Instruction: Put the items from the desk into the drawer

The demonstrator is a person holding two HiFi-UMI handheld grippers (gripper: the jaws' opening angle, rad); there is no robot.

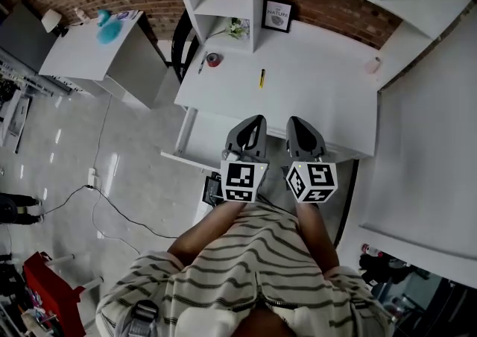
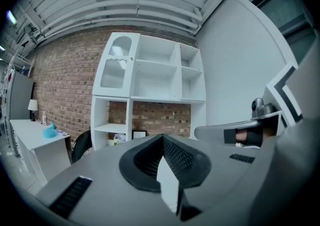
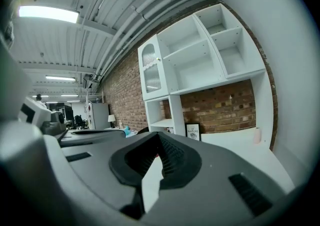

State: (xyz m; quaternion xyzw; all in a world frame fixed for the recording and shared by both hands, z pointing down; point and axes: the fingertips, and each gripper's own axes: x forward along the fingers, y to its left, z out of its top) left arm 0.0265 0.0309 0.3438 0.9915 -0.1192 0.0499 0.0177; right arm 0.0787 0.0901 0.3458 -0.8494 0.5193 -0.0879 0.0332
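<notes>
The white desk [image 1: 313,97] stands in front of me in the head view. On it lie a red tape roll [image 1: 213,60], a dark pen [image 1: 202,63], a yellow marker [image 1: 261,78] and a small pink item [image 1: 373,65] at the far right. My left gripper [image 1: 256,121] and right gripper [image 1: 295,122] hover side by side over the desk's near edge, both shut and empty. In the left gripper view the left gripper [image 2: 162,137] has its jaws pressed together, as does the right gripper [image 3: 159,136] in its own view. A white panel [image 1: 200,142] juts out below the desk's left front; I cannot tell if it is the drawer.
A white shelf unit [image 1: 223,0] rises at the desk's back, with a framed picture [image 1: 278,15] and a small plant [image 1: 237,28]. A black chair [image 1: 182,45] and a second desk [image 1: 89,48] stand to the left. Cables [image 1: 97,201] run over the floor. A white wall [image 1: 425,156] closes the right.
</notes>
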